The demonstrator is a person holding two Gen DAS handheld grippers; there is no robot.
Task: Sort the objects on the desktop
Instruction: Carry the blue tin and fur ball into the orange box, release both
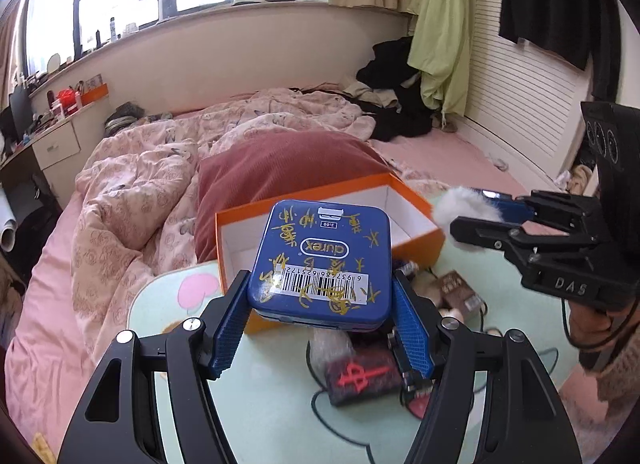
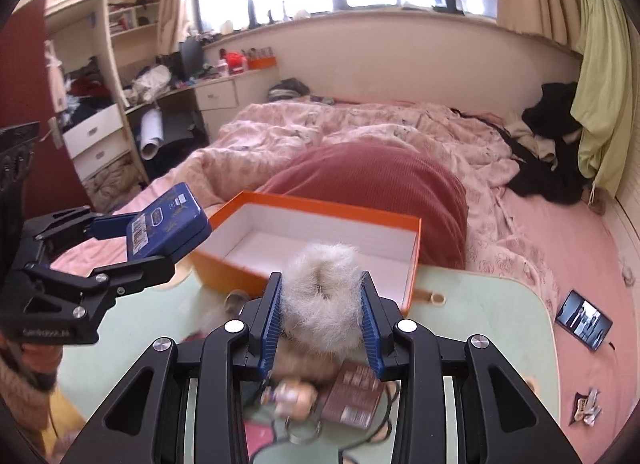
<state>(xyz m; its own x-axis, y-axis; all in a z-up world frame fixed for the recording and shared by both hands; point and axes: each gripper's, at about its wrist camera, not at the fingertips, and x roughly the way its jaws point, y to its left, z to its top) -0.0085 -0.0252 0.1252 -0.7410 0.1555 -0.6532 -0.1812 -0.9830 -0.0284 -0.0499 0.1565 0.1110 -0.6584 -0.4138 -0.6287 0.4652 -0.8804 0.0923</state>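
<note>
My left gripper (image 1: 320, 304) is shut on a blue tin (image 1: 320, 260) with gold writing and a barcode, held above the near edge of an open orange box (image 1: 416, 242). From the right wrist view the same tin (image 2: 168, 225) hangs at the box's left corner. My right gripper (image 2: 322, 314) is shut on a white fluffy ring (image 2: 322, 290), lifted just in front of the orange box (image 2: 336, 209), whose white inside holds nothing. In the left wrist view the right gripper (image 1: 476, 215) comes in from the right with the white fluff (image 1: 460, 205).
The box stands on a pale green tabletop (image 2: 488, 316) laid on a bed. Loose items lie below the grippers: a dark pouch with a red mark (image 1: 362, 378), a brown packet (image 2: 352, 396), a small figure (image 2: 290, 398). A red pillow (image 2: 380, 179) lies behind the box, a phone (image 2: 584, 320) at right.
</note>
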